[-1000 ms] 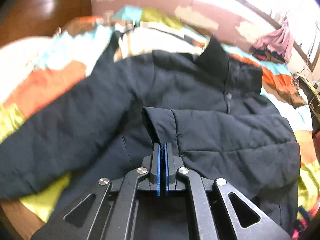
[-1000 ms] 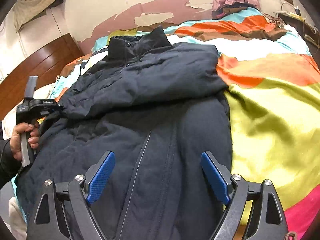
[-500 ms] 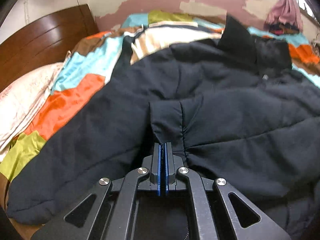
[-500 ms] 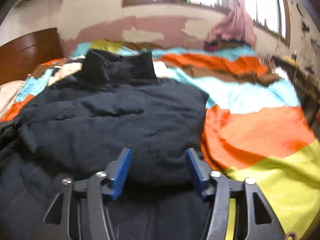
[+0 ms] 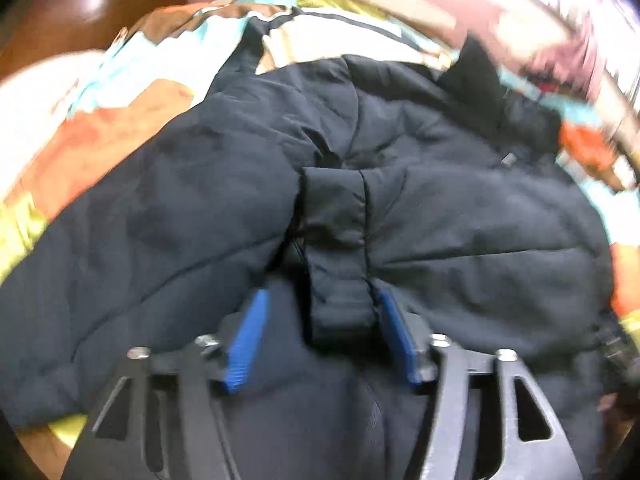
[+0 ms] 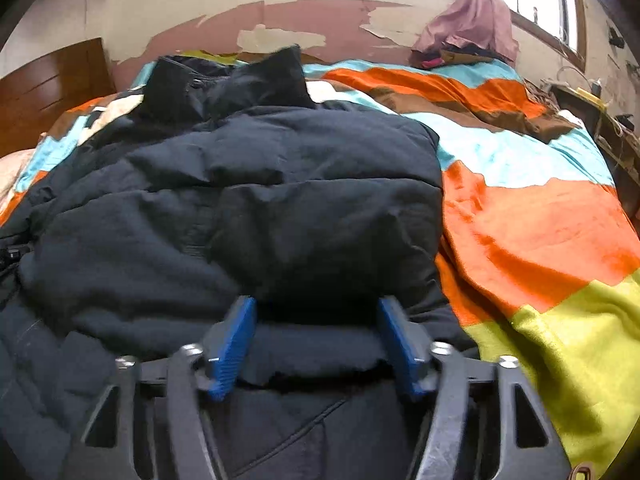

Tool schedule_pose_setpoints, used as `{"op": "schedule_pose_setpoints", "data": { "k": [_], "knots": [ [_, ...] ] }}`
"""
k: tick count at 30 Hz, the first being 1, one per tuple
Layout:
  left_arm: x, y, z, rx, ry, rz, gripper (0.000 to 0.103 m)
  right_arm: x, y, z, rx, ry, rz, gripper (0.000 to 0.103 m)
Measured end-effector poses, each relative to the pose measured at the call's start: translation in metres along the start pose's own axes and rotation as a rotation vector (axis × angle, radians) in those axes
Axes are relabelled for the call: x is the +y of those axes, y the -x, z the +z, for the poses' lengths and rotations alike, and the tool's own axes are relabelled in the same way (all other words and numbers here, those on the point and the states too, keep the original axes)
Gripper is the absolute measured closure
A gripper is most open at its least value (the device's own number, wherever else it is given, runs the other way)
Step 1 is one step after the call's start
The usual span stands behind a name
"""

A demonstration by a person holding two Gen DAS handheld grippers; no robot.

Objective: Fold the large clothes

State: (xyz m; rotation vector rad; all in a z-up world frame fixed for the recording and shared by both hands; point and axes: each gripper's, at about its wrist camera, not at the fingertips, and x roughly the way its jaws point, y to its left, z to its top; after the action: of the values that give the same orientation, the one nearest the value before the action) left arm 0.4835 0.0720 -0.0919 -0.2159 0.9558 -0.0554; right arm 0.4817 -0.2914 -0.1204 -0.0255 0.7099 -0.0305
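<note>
A large dark navy padded jacket [image 5: 460, 216] lies on the bed, its collar at the far end. One sleeve is folded across its chest, with the cuff [image 5: 336, 216] lying just in front of my left gripper [image 5: 320, 320]. My left gripper is open, its blue pads on either side of the cuff end. In the right wrist view the jacket [image 6: 260, 200] fills the left and middle. My right gripper [image 6: 316, 328] is open, its pads astride the folded sleeve's puffy edge.
A bedspread in orange, cyan, yellow and brown [image 6: 540, 220] covers the bed to the right. A wooden headboard [image 6: 48, 92] stands at the left. Pink clothes [image 6: 472, 28] hang by the window. A cluttered side table [image 6: 600, 112] stands at the far right.
My left gripper was shut on the sleeve cuff and has opened, letting it go. My right gripper has moved forward and low onto the folded sleeve, its jaws narrower than before.
</note>
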Motion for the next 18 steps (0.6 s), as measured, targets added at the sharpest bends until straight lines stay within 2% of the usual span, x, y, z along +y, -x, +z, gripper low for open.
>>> {"op": "schedule_pose_setpoints", "data": {
  "k": [1,3,7,9,12,13,15,18],
  "knots": [
    [0.010,0.016,-0.007,-0.014,0.042,-0.061,0.040,0.005,0.007,-0.003,-0.008,0.020,-0.022,0.024],
    [0.023,0.036,-0.017,-0.030,0.101,-0.120,0.031,0.015,0.021,-0.009,-0.022,0.057,-0.038,0.024],
    [0.057,0.081,-0.055,-0.065,0.229,-0.198,0.029,0.040,0.047,-0.021,-0.016,0.153,-0.037,0.015],
    [0.080,0.095,-0.077,-0.079,0.307,-0.210,0.029,0.057,0.065,-0.026,-0.013,0.200,-0.010,0.012],
    [0.104,0.112,-0.092,-0.096,0.420,-0.229,0.029,0.079,0.084,-0.031,-0.006,0.235,0.032,0.009],
    [0.110,0.117,-0.096,-0.091,0.454,-0.208,0.029,0.089,0.091,-0.033,-0.016,0.260,0.040,0.008],
    [0.122,0.119,-0.096,-0.054,0.505,-0.173,0.029,0.110,0.099,-0.035,-0.014,0.309,0.041,0.006],
    [0.150,0.127,-0.093,-0.079,0.549,-0.180,0.029,0.142,0.104,-0.035,-0.020,0.360,0.074,0.006]
  ]
}}
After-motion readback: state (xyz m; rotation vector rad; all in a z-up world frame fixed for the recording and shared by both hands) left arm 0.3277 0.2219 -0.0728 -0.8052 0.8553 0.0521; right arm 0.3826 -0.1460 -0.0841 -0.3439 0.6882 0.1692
